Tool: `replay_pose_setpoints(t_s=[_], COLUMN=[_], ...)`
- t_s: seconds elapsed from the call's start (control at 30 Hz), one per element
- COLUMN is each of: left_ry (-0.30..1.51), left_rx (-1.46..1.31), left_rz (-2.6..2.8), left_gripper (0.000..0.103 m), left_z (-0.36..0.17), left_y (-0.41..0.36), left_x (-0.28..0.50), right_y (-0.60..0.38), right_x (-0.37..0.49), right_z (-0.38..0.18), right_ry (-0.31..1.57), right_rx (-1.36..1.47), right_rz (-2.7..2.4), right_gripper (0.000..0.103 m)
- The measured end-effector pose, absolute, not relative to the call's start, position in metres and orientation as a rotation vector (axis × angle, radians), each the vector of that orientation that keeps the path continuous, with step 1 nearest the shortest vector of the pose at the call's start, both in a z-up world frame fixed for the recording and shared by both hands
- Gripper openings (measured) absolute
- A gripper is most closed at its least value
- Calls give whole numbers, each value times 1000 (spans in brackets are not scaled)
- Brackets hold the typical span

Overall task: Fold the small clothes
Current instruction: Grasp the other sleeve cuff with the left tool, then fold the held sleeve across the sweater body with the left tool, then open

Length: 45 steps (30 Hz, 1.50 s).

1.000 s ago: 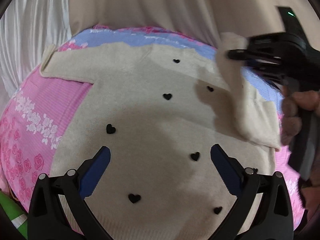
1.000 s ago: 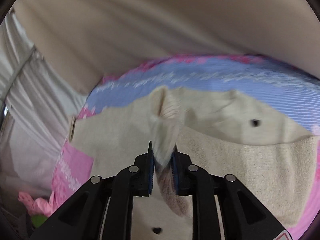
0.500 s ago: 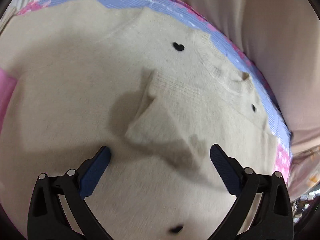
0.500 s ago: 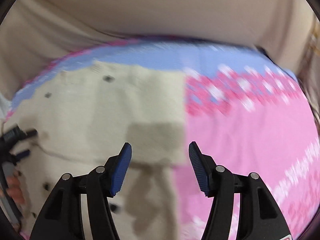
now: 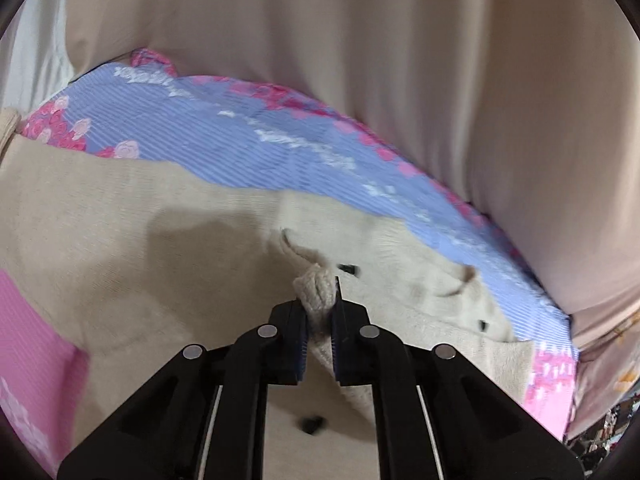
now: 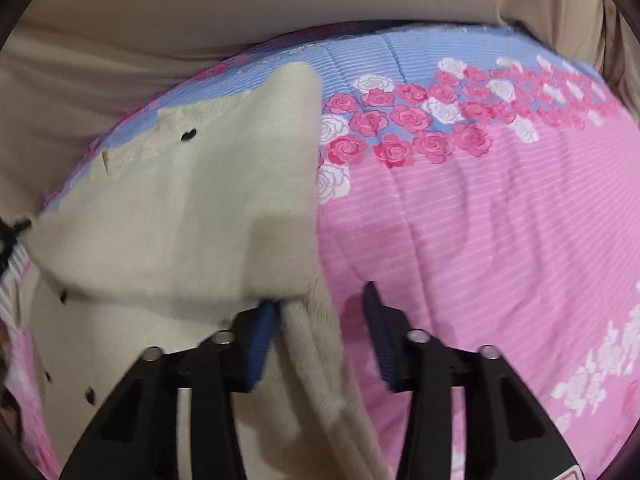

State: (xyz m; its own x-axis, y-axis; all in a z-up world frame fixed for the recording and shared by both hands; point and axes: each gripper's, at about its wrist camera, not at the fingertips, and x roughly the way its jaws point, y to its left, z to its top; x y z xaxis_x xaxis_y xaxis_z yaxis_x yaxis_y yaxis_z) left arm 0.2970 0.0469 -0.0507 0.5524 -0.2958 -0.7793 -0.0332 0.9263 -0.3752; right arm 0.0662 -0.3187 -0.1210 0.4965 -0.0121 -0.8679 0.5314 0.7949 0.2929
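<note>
Since a second ago the left claw (image 5: 320, 320) has snapped together pinching the folded sleeve of the cream knit sweater with black hearts (image 5: 120, 248) on the pink-and-blue rose-print bedspread (image 6: 480, 220), while the right claw (image 6: 320, 336) is closing around its side edge, probably for folding.

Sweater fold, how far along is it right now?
Early. Done: one sleeve lies folded in over the sweater. In hand: the left gripper pinches a bunched cuff; the right gripper is closing around the folded side edge, not yet clamped. Left: the other sleeve, still spread out, and the body fold.
</note>
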Motion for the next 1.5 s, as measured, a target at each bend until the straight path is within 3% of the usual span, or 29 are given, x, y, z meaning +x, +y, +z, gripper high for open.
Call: replay_pose_setpoints(t_s=[0.03, 0.07, 0.17, 0.47, 0.67, 0.8, 0.97, 1.0, 1.07, 1.1, 1.17, 1.3, 1.37, 1.5], left_ry=[988, 995, 1030, 1067, 1081, 1071, 1063, 1061, 1069, 1071, 1019, 905, 874, 828], left_rx=[-364, -353, -335, -267, -319, -287, -279, -279, -301, -338, -451, -601, -646, -657], left_rz=[-154, -139, -113, -76, -80, -74, -47, -42, -42, -45, -52, 92, 209, 493], left_gripper=[8, 8, 8, 11, 13, 13, 14, 15, 16, 17, 23, 55, 62, 62], left_z=[-56, -62, -80, -109, -108, -111, -112, -112, -109, -105, -92, -77, -77, -82], left_y=[48, 49, 56, 53, 61, 57, 53, 52, 54, 58, 79, 156, 205, 313], left_x=[301, 304, 304, 296, 291, 285, 283, 282, 279, 276, 257, 232, 229, 240], right_y=[-321, -324, -338, -331, -292, -294, -331, -340, -352, -351, -338, -305, -290, -264], right_x=[68, 69, 56, 54, 40, 94, 185, 186, 181, 176, 161, 111, 88, 48], right_z=[-121, -120, -111, -122, -58, -30, -98, -114, -112, -105, -85, -60, -61, -72], right_ry=[994, 982, 917, 984, 915, 880, 1089, 1117, 1073, 1068, 1028, 970, 988, 1062], right_rx=[601, 622, 663, 552, 388, 332, 313, 332, 400, 427, 420, 426, 426, 445], right_rz=[-349, -333, -391, -420, -352, -244, -284, -295, -289, -311, -303, -233, -219, -223], right_gripper=[19, 11, 10, 10, 16, 16, 9, 2, 0, 0, 10, 19, 23, 23])
